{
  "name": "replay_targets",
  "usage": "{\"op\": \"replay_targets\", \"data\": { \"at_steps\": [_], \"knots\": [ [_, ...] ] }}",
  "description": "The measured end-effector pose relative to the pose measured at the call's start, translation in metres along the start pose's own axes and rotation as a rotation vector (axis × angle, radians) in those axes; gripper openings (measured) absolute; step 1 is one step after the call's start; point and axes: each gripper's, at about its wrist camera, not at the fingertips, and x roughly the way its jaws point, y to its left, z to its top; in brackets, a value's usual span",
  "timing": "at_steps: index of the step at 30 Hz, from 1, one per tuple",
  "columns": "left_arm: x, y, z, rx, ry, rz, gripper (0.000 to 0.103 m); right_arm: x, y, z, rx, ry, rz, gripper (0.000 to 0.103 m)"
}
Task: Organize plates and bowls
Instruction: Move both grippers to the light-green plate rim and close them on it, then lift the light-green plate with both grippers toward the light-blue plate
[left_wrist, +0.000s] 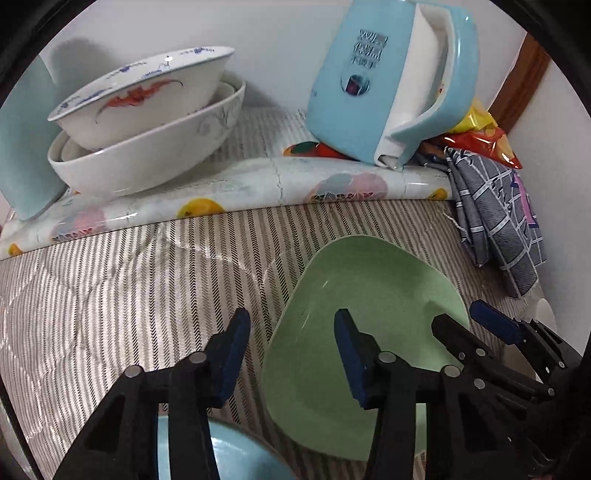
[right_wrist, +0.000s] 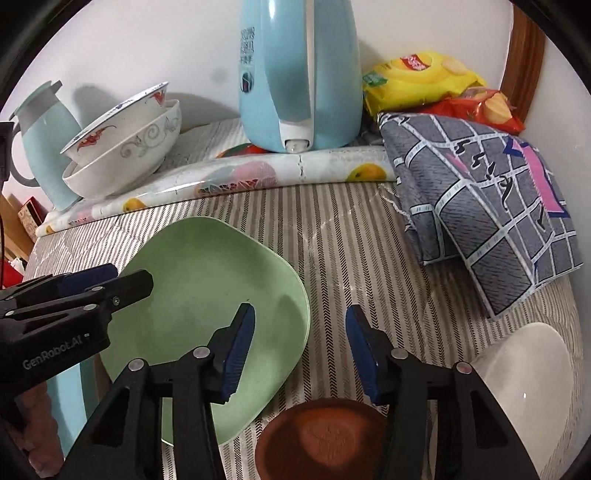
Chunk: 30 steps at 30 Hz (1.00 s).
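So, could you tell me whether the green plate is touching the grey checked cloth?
Apart. The right wrist view shows a wide band of striped tablecloth between the green plate and the grey checked cloth.

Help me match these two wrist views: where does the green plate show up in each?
Left wrist: green plate lies lower right of centre, under the left gripper's right finger.
Right wrist: green plate lies lower left of centre, under the right gripper's left finger.
Shared landmark: the blue kettle behind it.
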Motion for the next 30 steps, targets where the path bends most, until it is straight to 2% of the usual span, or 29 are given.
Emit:
{"op": "replay_targets", "data": {
  "at_steps": [2,4,6,8,9,17,25,30],
  "knots": [
    [0.004,0.0,0.001,0.001,0.009,-0.001,0.038,0.004,0.0,0.0,0.002,0.008,-0.001,0.045],
    [0.011,-0.001,0.0,0.007,0.03,-0.014,0.03,0.007,0.001,0.0,0.004,0.021,-0.005,0.037],
    [0.015,-0.001,0.0,0.006,0.037,-0.011,0.024,0.011,0.002,0.0,0.003,0.025,-0.007,0.032],
    [0.019,0.0,0.0,0.006,0.042,-0.003,0.021,0.015,0.004,-0.001,-0.007,0.03,-0.016,0.024],
    [0.019,0.001,0.0,0.002,0.035,-0.01,0.02,0.017,0.005,-0.001,-0.011,0.036,-0.023,0.017],
    [0.004,0.002,0.003,-0.005,-0.015,-0.021,0.014,0.011,0.004,0.0,0.005,-0.011,-0.048,0.012],
    [-0.04,-0.008,-0.003,0.014,-0.084,-0.034,0.013,-0.037,-0.002,-0.001,0.048,-0.093,-0.028,0.009],
    [-0.075,-0.013,-0.019,0.018,-0.128,-0.05,0.012,-0.073,-0.004,-0.012,0.073,-0.135,-0.009,0.009]
  ]
}}
